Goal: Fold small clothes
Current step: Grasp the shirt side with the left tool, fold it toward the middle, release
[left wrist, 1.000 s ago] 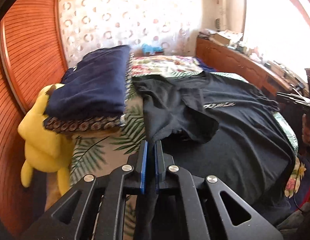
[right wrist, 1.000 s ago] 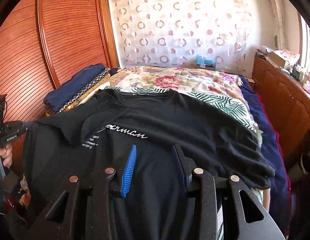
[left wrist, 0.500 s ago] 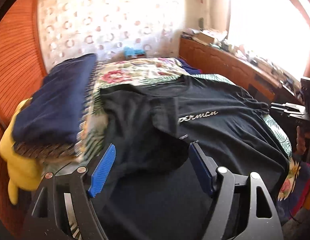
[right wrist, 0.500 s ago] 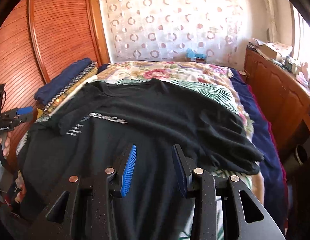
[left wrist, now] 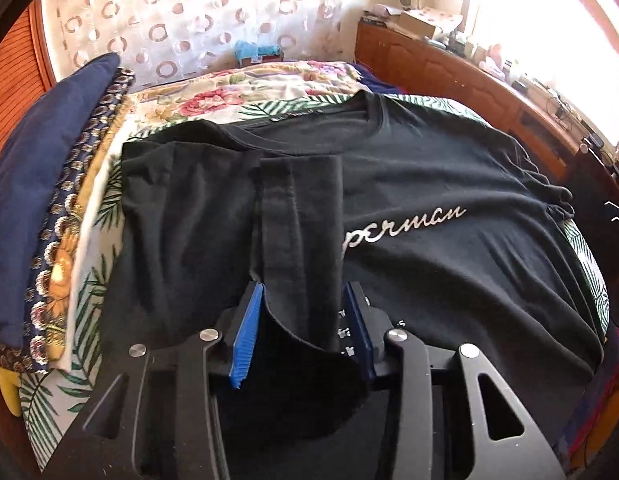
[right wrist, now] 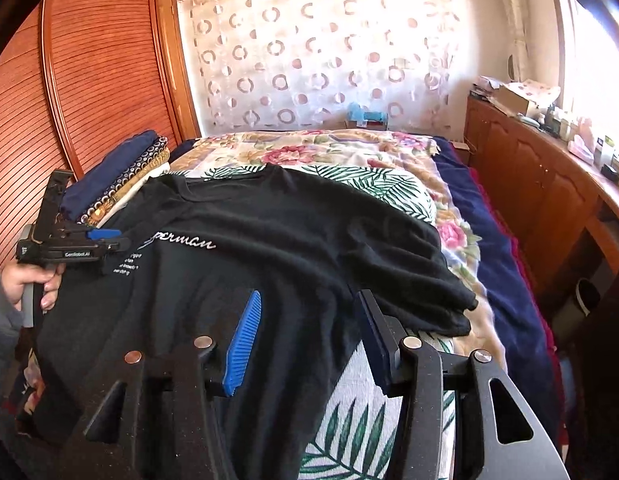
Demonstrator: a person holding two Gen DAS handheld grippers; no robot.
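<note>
A black T-shirt [left wrist: 449,184] with white script lettering lies spread on the bed; it also shows in the right wrist view [right wrist: 293,240]. Its left side and sleeve [left wrist: 297,216] are folded over onto the chest. My left gripper [left wrist: 301,312] is open, its blue pads either side of the folded sleeve's lower edge, just above the cloth. In the right wrist view the left gripper [right wrist: 109,240] hovers at the shirt's left side. My right gripper [right wrist: 309,320] is open and empty over the shirt's lower right part, near the right sleeve [right wrist: 441,296].
A stack of folded dark blue and patterned bedding [left wrist: 41,200] lies along the bed's left side. A floral and palm-leaf bedspread [right wrist: 317,152] covers the bed. A wooden cabinet [right wrist: 549,184] with clutter runs along the right. A slatted wooden wardrobe [right wrist: 89,80] stands at left.
My left gripper carried the shirt's left side over onto the chest, then opened and let it go. My right gripper moved right toward the shirt's right sleeve and opened wider.
</note>
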